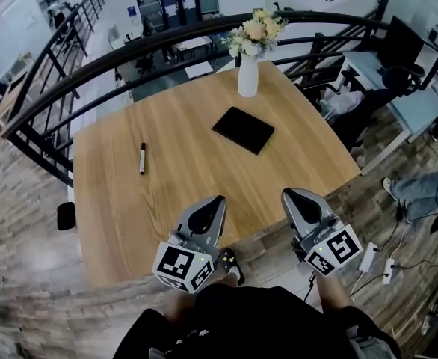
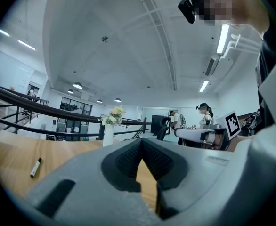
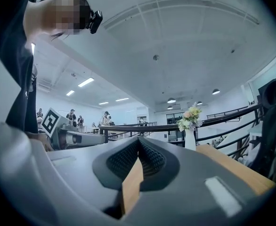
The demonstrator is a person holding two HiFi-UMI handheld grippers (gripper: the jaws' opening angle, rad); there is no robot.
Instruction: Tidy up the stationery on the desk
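A black-and-white marker pen lies on the left part of the wooden desk, and it shows again as the pen at the left of the left gripper view. A black notebook lies flat near the desk's middle, in front of the vase. My left gripper and right gripper hover side by side over the near edge of the desk, both shut with nothing in them and well short of the pen and notebook. The left gripper and the right gripper point level across the desk.
A white vase of flowers stands at the far edge of the desk, seen also as the vase and the vase. A black railing curves behind the desk. Chairs and other desks stand to the right, with cables on the floor.
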